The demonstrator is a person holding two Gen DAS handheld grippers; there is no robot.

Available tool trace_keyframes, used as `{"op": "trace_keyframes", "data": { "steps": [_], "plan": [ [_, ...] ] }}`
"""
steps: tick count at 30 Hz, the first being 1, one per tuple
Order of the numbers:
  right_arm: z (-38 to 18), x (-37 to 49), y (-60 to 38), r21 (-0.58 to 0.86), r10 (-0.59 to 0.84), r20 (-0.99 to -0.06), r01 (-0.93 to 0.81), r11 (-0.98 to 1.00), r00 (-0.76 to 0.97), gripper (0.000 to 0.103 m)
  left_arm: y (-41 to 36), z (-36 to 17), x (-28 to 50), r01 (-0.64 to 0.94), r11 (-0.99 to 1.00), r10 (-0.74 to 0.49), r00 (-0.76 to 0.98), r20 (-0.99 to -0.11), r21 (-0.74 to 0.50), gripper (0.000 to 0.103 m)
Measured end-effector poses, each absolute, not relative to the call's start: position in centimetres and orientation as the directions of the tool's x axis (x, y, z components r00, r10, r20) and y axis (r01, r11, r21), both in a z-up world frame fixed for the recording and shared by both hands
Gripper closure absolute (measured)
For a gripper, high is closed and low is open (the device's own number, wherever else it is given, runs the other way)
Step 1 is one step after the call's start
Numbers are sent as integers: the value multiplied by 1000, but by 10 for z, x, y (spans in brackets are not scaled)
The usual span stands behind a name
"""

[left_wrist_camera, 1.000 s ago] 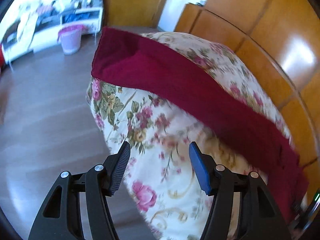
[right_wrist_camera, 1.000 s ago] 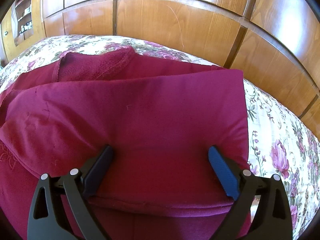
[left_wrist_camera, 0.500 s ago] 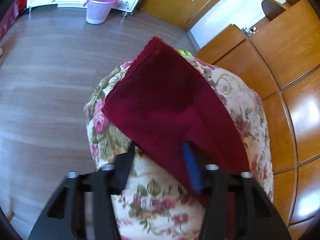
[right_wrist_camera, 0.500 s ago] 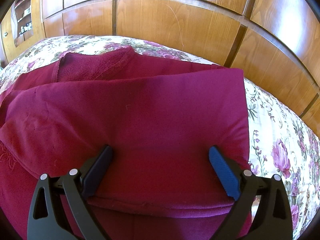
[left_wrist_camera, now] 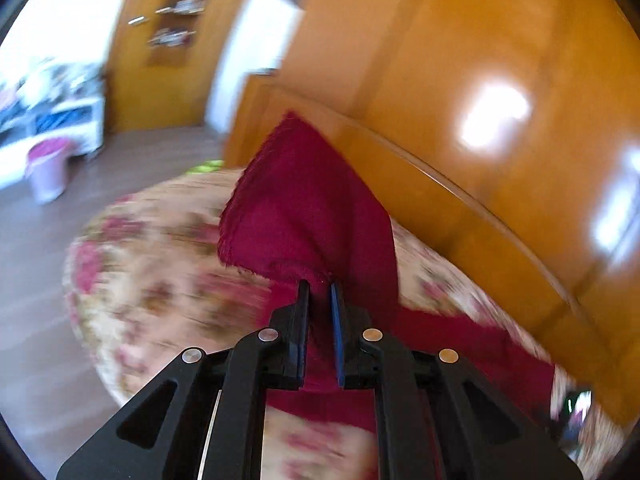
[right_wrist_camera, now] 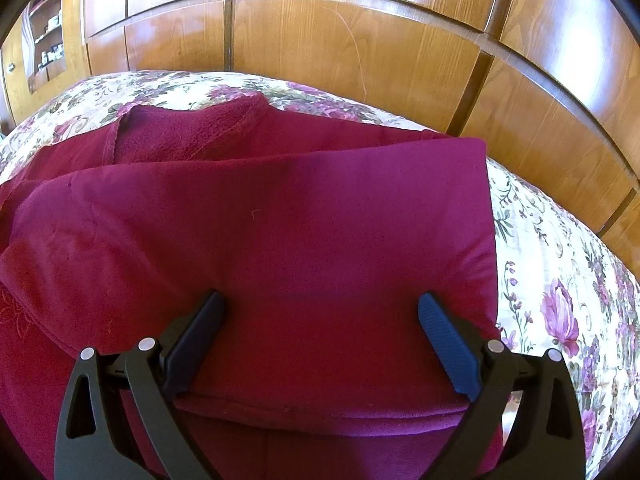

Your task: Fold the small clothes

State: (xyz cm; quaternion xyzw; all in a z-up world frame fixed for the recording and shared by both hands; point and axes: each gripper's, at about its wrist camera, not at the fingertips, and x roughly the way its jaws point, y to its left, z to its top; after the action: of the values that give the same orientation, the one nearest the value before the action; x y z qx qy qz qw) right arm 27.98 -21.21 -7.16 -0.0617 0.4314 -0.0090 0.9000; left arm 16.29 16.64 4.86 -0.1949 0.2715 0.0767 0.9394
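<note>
In the left wrist view, which is blurred by motion, we see a pink bin [left_wrist_camera: 50,168] on the wooden floor [left_wrist_camera: 36,264] at the middle left of the frame, below a white shelf unit [left_wrist_camera: 60,116]. Moving toward the centre, the floral bedspread [left_wrist_camera: 152,264] fills the lower left. At the centre, the left gripper [left_wrist_camera: 319,286] has its fingers drawn nearly together, pinching a fold of the maroon garment [left_wrist_camera: 304,208]. The pinched cloth rises above the fingertips into a peak that ends at the upper centre of the frame. More of the garment trails toward the lower right across the bedspread. The wooden headboard [left_wrist_camera: 460,200] runs diagonally through the right half of the frame.

In the right wrist view, we see a wooden shelf [right_wrist_camera: 46,48] at the upper left. The maroon garment [right_wrist_camera: 280,240] covers the left and centre of the frame, lying on the floral bedspread [right_wrist_camera: 560,280]. A folded layer lies uppermost, its near edge at the bottom centre, and a fleecy inner face shows at the upper left of the cloth. The right gripper [right_wrist_camera: 320,306] has its fingers spread wide, one at the lower left and one at the lower right, straddling the folded layer. We cannot tell whether the fingers touch the cloth; they grip nothing. The wooden panelling [right_wrist_camera: 360,40] spans the top and right.
</note>
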Motion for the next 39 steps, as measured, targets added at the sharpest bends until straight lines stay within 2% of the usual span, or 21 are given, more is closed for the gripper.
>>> {"op": "trace_keyframes", "data": {
  "steps": [5, 8, 11, 16, 21, 23, 31, 35, 39],
  "plan": [
    [-71, 280, -213, -113, -65, -776, -38, 993, 628, 6, 70, 20, 180, -100, 972, -50, 794, -606, -212, 94],
    [-71, 280, -214, -106, -59, -777, -38, 994, 627, 6, 21, -8, 182, -39, 992, -47, 761, -647, -118, 93],
    [-71, 280, -215, -99, -53, -778, -38, 994, 627, 5, 0, -26, 176, -8, 998, -34, 735, -677, -58, 79],
    [-71, 281, -215, -90, -47, -778, -38, 995, 626, 5, -10, -32, 156, 0, 1000, -6, 744, -668, -9, 62],
    [-70, 281, -214, -95, -51, -782, -38, 995, 622, 5, -5, -27, 143, -37, 999, 35, 754, -656, 10, 62],
    [-69, 281, -212, -102, -57, -784, -38, 994, 618, 5, -1, -25, 138, -57, 998, 47, 755, -654, 7, 48],
    [-59, 273, -209, -100, -57, -794, -37, 994, 605, 4, 18, -17, 115, -116, 993, 92, 764, -639, 5, 48],
    [-50, 259, -206, -49, -11, -793, -46, 998, 609, 4, 22, -14, 105, -129, 992, 107, 771, -627, 11, 48],
    [-34, 239, -198, 48, 93, -777, -88, 995, 623, 5, 27, -12, 97, -133, 991, 116, 775, -621, 18, 48]
  ]
}}
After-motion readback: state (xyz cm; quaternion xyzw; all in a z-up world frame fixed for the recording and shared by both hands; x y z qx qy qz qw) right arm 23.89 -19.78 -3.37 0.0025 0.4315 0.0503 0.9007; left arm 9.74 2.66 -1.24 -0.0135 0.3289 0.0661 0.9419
